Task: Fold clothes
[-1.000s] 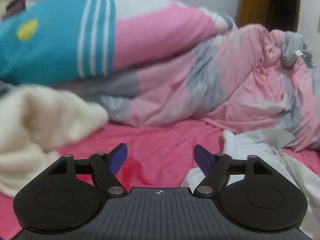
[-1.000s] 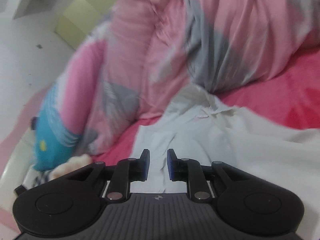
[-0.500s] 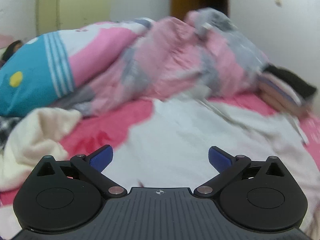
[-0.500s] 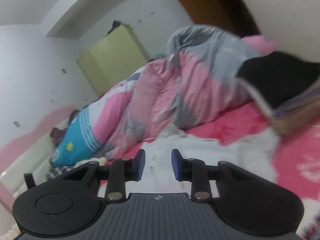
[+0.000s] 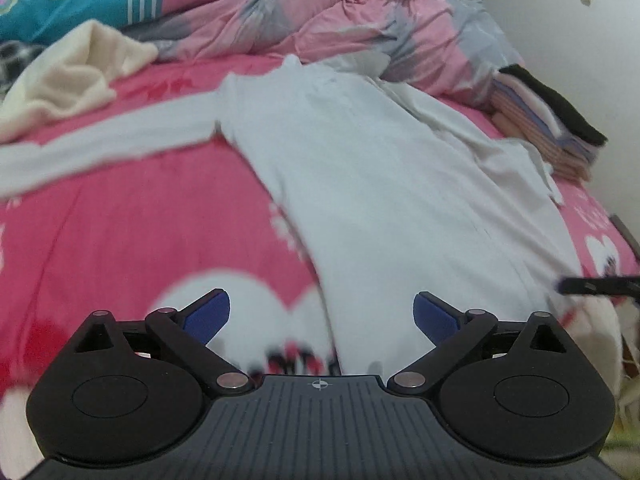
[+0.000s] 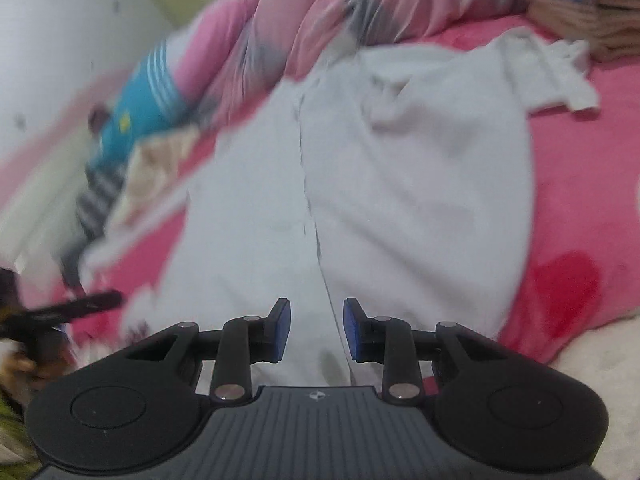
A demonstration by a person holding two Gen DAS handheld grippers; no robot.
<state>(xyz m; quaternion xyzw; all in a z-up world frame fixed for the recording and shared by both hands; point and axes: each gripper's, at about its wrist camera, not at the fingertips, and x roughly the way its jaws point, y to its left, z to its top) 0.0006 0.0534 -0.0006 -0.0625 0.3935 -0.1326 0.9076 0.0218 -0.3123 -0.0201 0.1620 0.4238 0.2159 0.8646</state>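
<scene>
Left wrist view: the left tongs (image 5: 320,316) hang spread wide with nothing in them, just over the hem end of a white long-sleeved top (image 5: 384,200). The top lies flat and lengthwise on the pink bed sheet (image 5: 120,240), one sleeve (image 5: 104,140) stretched out to the side. A stack of folded clothes (image 5: 548,128) sits against the wall, and a cream garment (image 5: 68,76) lies crumpled near the duvet (image 5: 340,12).

Right wrist view: pretty blurry, but the right tongs (image 6: 316,330) stand at a narrow gap over the top's centre seam, gripping nothing.

So by my read, some pieces are folded, while the white top is laid out but unfolded, and the cream one is also left.
</scene>
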